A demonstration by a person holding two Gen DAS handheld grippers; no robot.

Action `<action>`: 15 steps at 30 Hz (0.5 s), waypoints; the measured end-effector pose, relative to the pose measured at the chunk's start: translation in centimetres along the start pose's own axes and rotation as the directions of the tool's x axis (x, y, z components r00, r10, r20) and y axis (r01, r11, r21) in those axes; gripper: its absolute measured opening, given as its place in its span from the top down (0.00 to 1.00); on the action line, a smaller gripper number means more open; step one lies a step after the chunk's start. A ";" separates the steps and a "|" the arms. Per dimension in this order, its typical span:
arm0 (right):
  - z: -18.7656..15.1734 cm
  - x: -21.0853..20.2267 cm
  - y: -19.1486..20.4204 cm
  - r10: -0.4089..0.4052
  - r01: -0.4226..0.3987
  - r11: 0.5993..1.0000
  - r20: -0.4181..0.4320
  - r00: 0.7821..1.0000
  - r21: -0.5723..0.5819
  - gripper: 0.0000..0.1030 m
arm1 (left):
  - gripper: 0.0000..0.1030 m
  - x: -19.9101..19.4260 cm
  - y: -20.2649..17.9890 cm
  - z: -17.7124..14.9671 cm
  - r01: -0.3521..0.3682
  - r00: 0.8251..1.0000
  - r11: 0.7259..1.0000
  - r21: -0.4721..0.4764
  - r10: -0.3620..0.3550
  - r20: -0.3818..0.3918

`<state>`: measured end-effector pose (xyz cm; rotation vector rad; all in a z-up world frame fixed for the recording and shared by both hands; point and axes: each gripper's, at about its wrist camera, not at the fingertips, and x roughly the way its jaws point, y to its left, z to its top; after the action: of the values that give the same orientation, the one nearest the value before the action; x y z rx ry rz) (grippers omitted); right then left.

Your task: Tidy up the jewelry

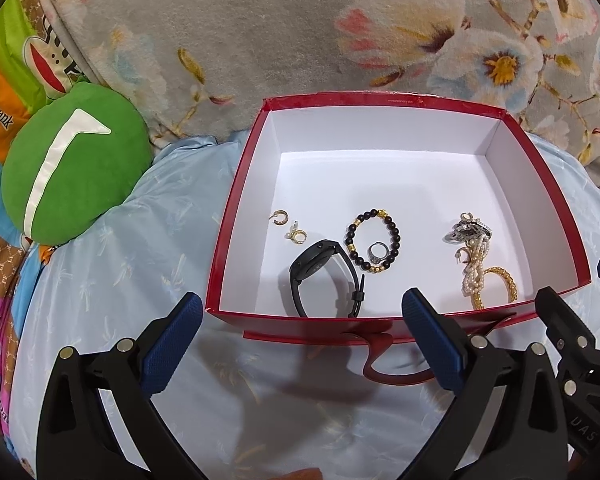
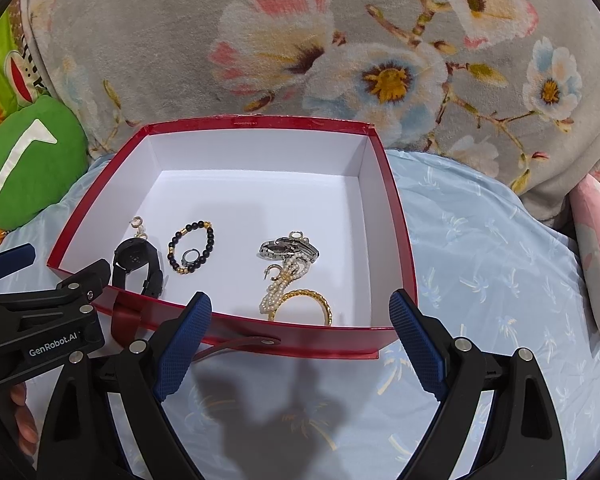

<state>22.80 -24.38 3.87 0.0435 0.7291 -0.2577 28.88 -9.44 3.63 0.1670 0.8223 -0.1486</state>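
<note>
Two grippers, both spread wide and empty, hover over the bed just short of the red box's [image 1: 380, 324] near wall. Your left gripper [image 1: 304, 348] faces the left half of the box; your right gripper [image 2: 300, 344] faces the right half.

Inside, on the white floor:
- black watch [image 1: 324, 276] near the front wall, standing on its strap edge
- black-and-gold bead bracelet [image 1: 374, 240] just behind it, silver ring [image 1: 377, 254] lying within its loop
- two small gold earrings [image 1: 288, 226] to the left, apart from each other
- tangled cluster at right: silver watch [image 2: 288, 249], pearl strand [image 2: 284, 284], gold bangle [image 2: 312, 304], all touching or overlapping

Judgement: sorting has barely begun on the right side; the tangle is the likely job in hand.

To do it well:
- You'd best lift over the front wall, not push through it; the box looks light and would slide on the bedding.
- Take the gold bangle first with your right fingers [image 2: 416, 344]; it lies nearest, just past the wall and between them.
- Pinch one rim only, rise slowly, and watch that the pearls don't ride up.
- If they do, pin the strand with your left fingers [image 1: 432, 340].
- Leave the ring alone; too small for a hurried grasp.

A red strap [image 1: 384, 364] trails from the box front under your fingers. Keep clear.
</note>
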 end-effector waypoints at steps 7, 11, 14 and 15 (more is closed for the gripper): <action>-0.1 0.1 0.1 0.001 -0.001 1.000 -0.002 1.000 -0.002 0.15 | 0.05 0.1 0.4 -0.2 -0.003 1.000 1.000 -0.030 0.003 -0.011; -0.3 0.2 0.2 0.000 0.000 1.000 -0.004 1.000 -0.005 0.15 | 0.05 0.4 0.7 -0.2 0.002 1.000 0.999 -0.044 -0.003 -0.029; -0.3 0.2 0.2 -0.002 0.002 1.000 -0.005 1.000 -0.006 0.15 | 0.05 0.4 0.7 -0.2 0.016 0.999 0.999 -0.044 -0.018 -0.035; -0.3 0.2 0.2 -0.002 0.002 1.000 -0.005 1.000 -0.006 0.15 | 0.05 0.4 0.6 -0.1 0.024 0.999 0.999 -0.040 -0.026 -0.039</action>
<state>22.81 -24.22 3.48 0.0376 0.7345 -0.2576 29.19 -8.85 3.33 0.1226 0.8661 -0.1525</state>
